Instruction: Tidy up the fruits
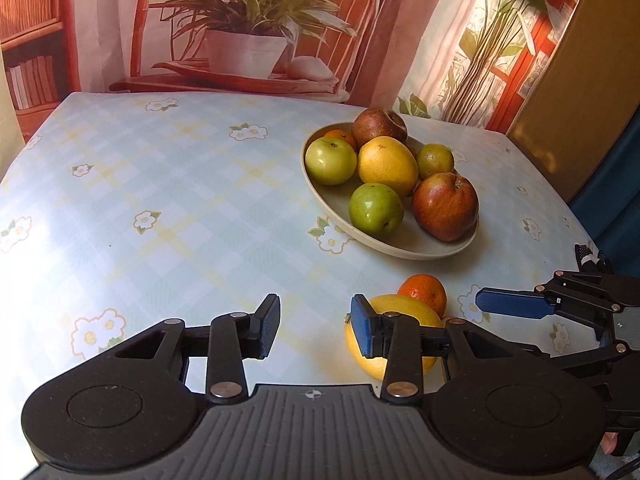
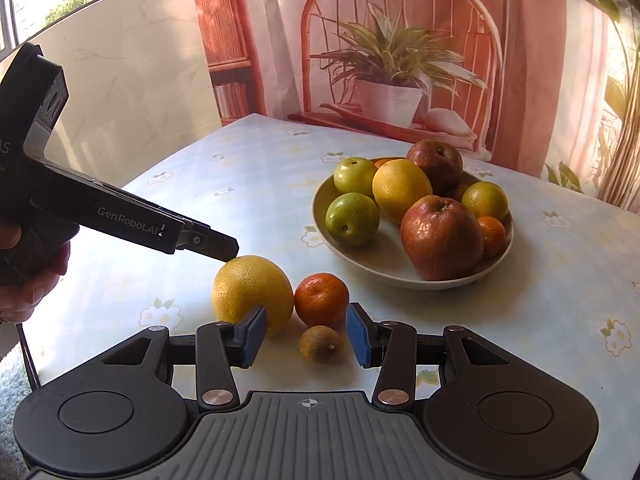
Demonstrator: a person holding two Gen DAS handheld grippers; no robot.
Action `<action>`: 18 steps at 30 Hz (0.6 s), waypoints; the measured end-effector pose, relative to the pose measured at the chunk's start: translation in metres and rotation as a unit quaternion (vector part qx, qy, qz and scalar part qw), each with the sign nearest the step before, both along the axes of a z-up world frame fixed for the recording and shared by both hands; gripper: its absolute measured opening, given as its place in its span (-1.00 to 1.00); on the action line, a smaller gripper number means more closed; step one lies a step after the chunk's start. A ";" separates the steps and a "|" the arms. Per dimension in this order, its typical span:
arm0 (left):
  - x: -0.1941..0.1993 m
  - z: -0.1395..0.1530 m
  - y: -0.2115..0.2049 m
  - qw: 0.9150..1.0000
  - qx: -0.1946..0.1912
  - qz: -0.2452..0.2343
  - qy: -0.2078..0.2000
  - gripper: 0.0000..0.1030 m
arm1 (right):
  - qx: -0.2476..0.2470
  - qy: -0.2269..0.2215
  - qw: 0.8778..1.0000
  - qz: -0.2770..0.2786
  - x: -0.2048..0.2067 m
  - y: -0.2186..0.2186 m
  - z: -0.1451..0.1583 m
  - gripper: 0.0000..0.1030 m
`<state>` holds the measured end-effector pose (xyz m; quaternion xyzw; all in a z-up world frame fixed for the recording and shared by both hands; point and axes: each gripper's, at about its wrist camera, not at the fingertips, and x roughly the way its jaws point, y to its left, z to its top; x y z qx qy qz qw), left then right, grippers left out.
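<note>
A beige plate (image 2: 360, 264) (image 1: 404, 248) holds several fruits: green apples, red apples, a yellow grapefruit and small oranges. On the tablecloth in front of it lie a yellow grapefruit (image 2: 252, 292) (image 1: 416, 312), a tangerine (image 2: 322, 300) (image 1: 424, 292) and a small brown fruit (image 2: 321, 344). My right gripper (image 2: 306, 336) is open, its fingers either side of the brown fruit and just before the tangerine. My left gripper (image 1: 316, 330) is open and empty, its right finger in front of the grapefruit; in the right wrist view its tip (image 2: 224, 250) hovers at the grapefruit's top.
The table (image 1: 160, 200) has a pale checked cloth with flowers. A printed backdrop (image 1: 248, 32) of a chair and potted plant hangs behind the far edge. The table's right edge (image 1: 576, 216) lies near the plate.
</note>
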<state>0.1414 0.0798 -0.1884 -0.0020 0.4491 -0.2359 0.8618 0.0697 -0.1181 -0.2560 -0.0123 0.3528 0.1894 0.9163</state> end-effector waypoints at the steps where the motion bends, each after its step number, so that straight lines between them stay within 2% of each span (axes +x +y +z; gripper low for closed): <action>1: -0.001 0.001 0.000 1.000 -0.001 -0.002 0.000 -0.20 | -0.002 0.001 1.000 0.007 -0.001 0.002 0.000 -0.20; 6: -0.006 0.004 -0.001 1.000 -0.007 -0.012 -0.003 -0.20 | -0.016 0.003 0.999 0.034 -0.007 0.014 -0.002 -0.20; 18: -0.014 0.006 -0.009 0.999 -0.030 -0.034 -0.005 -0.20 | -0.036 0.004 0.998 0.060 -0.008 0.028 -0.004 -0.20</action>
